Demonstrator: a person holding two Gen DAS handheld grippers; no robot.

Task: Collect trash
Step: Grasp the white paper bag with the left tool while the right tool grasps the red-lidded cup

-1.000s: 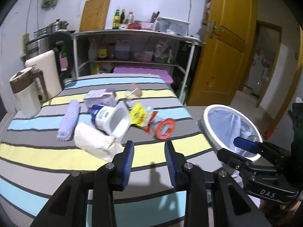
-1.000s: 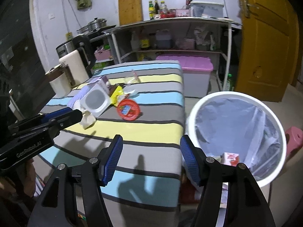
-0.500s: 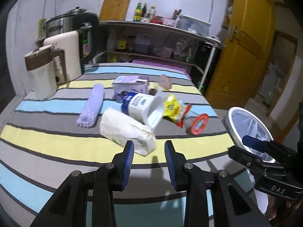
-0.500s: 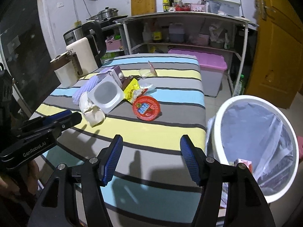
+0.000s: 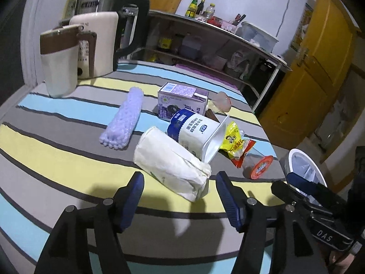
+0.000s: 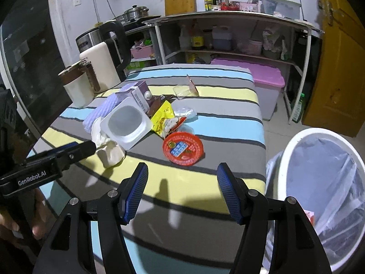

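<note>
On the striped table (image 5: pixel 45 159) the white paper bag (image 5: pixel 173 166) lay just ahead of the empty, wide-open left gripper (image 5: pixel 179 196), its long axis slanting away to the left, while the equally wide, empty right gripper (image 6: pixel 182 189) hung farther off beside the bin (image 6: pixel 294 141).

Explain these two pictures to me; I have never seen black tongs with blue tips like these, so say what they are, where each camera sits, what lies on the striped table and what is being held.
No robot here: a person holds a two-finger gripper in each hand, each carrying its own fisheye camera looking forward along the fingers. One picture comes from the left gripper, the other from the right gripper. Both are open and hold nothing.

On the striped table lie a crumpled white paper bag, a tipped white tub, a purple carton, a yellow snack wrapper, a red round lid and a lilac roll. Beside the table stands a lined white bin.
</note>
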